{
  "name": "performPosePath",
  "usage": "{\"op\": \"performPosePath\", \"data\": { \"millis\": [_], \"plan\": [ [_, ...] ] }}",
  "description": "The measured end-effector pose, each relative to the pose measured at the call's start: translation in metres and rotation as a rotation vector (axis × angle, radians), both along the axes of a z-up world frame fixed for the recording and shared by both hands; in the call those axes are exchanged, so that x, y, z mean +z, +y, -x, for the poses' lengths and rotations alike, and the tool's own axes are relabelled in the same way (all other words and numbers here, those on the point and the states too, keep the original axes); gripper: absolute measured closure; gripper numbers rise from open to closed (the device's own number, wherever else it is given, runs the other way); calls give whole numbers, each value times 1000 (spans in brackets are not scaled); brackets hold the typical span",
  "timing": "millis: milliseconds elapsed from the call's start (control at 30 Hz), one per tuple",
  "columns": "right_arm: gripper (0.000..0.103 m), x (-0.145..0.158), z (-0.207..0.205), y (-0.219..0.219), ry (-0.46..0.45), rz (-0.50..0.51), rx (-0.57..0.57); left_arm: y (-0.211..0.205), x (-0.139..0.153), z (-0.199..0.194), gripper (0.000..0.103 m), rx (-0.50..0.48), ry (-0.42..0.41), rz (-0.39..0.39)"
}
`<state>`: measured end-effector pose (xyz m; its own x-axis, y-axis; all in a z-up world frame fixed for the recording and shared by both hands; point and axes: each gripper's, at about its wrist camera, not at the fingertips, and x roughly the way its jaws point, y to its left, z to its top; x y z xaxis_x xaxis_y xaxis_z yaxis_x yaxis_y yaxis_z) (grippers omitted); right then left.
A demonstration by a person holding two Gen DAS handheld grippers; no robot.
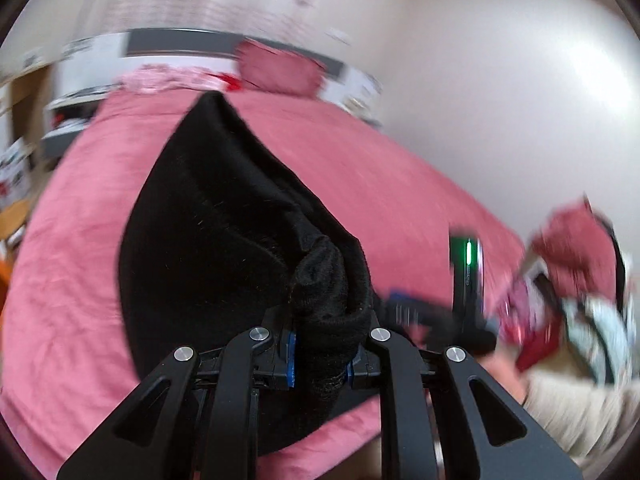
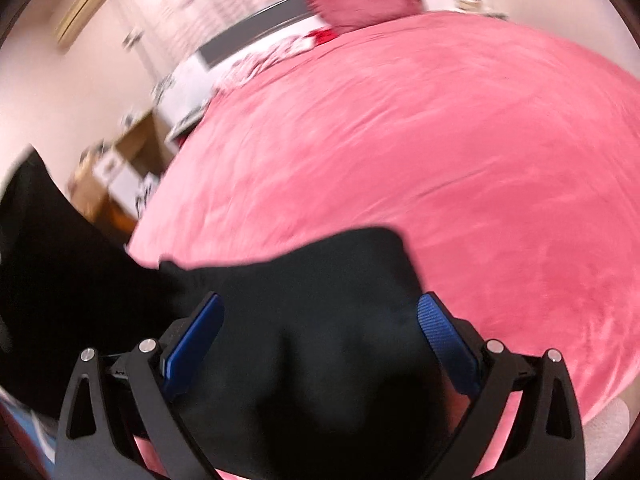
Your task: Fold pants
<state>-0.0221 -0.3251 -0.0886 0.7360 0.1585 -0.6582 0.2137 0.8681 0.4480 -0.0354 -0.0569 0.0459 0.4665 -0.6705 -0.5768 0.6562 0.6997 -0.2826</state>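
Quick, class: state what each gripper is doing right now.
Left gripper: shut on bunched black fabric pants.
Right gripper: open, blue pads apart over the pants.

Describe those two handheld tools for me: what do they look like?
Both match: the left tool and right tool have matte black angled link arms with triangular cut-outs, joined by round silver pins. Their fingers carry blue pads; the right tool's look ribbed. No cables or sleeves are visible.

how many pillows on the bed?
1: a pink pillow at the headboard end of the bed, beyond the black pants. Others may be hidden; both views are blurred.
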Motion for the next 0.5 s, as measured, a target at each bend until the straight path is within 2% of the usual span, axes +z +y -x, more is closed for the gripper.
{"op": "performPosePath", "data": {
  "millis": [133, 233, 333, 367, 400, 433, 500],
  "plan": [
    [5, 12, 12, -19, -30, -22, -54, -60, -39, 5, 88, -116, 23, -97],
    [5, 15, 19, -23, -42, -35, -65, -88, -74, 4, 87, -158, 57, -184],
    [5, 13, 24, -21, -49, -101, -44, -95, -100, 4, 76, -190, 79, -246],
    [5, 13, 24, -19, -50, -118, -33, -92, -103, 6, 72, -205, 96, -236],
    [5, 13, 23, -17, -49, -132, -19, -88, -103, 6, 59, -221, 111, -210],
    [6, 13, 21, -11, -47, -150, 8, -78, -99, 5, 47, -245, 135, -147],
    [6, 14, 19, -5, -50, -163, 48, -57, -89, 2, 35, -227, 129, -53]
  ]
}}
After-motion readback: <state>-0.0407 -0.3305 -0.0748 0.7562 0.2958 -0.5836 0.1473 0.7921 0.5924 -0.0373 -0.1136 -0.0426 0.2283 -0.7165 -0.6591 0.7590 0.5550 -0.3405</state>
